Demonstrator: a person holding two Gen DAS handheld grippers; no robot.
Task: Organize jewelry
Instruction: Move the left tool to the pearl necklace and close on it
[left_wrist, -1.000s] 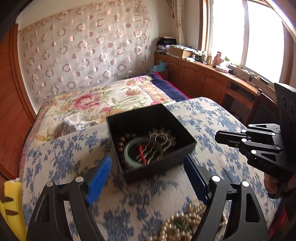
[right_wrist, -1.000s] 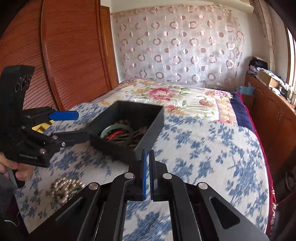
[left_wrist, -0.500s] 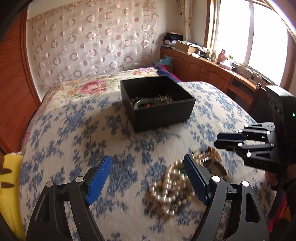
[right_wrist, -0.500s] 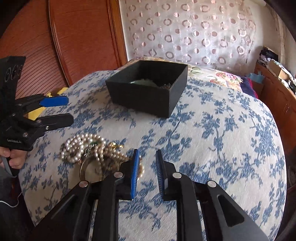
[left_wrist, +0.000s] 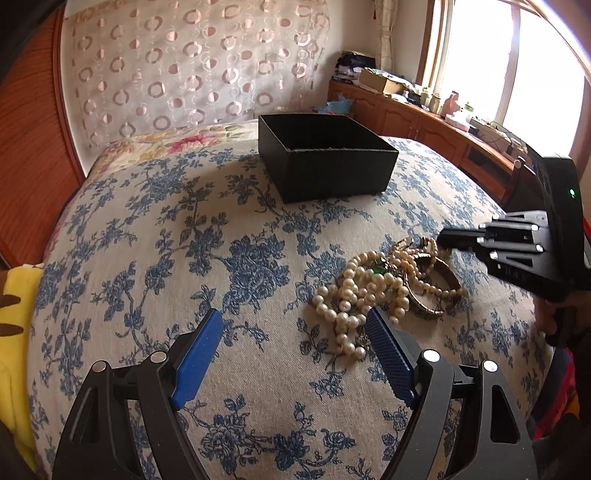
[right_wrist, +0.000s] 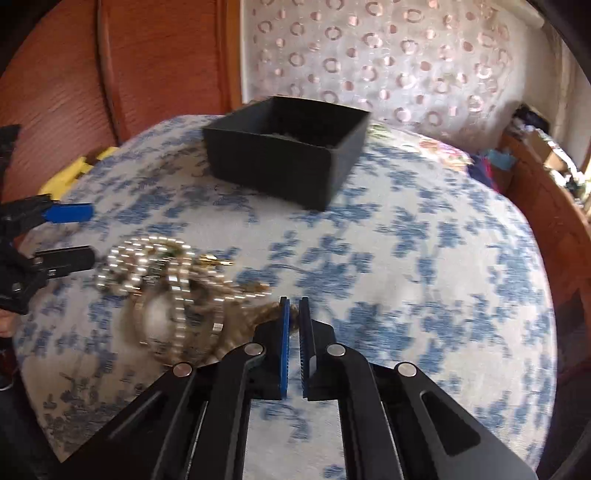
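A heap of jewelry lies on the blue-flowered bedspread: a pearl necklace (left_wrist: 364, 291), a gold bangle (left_wrist: 437, 286) and a beaded bracelet; it also shows blurred in the right wrist view (right_wrist: 173, 269). A black open box (left_wrist: 325, 160) stands farther back, also in the right wrist view (right_wrist: 284, 151); its contents are hidden. My left gripper (left_wrist: 295, 332) is open, its right finger beside the pearls. My right gripper (right_wrist: 292, 314) is nearly shut, with a brownish bead piece (right_wrist: 273, 312) at its tips at the heap's edge; it shows in the left wrist view (left_wrist: 443, 236).
The bed (left_wrist: 155, 236) drops off at the near and side edges. A yellow cushion (left_wrist: 14, 295) lies at the left. A wooden headboard (right_wrist: 74, 74) and wooden cabinets (left_wrist: 424, 125) with clutter border the bed under a window.
Both grippers pulled back from the box and lowered toward the jewelry heap. The right gripper opened a little half a second ago, then narrowed again at the heap's edge.
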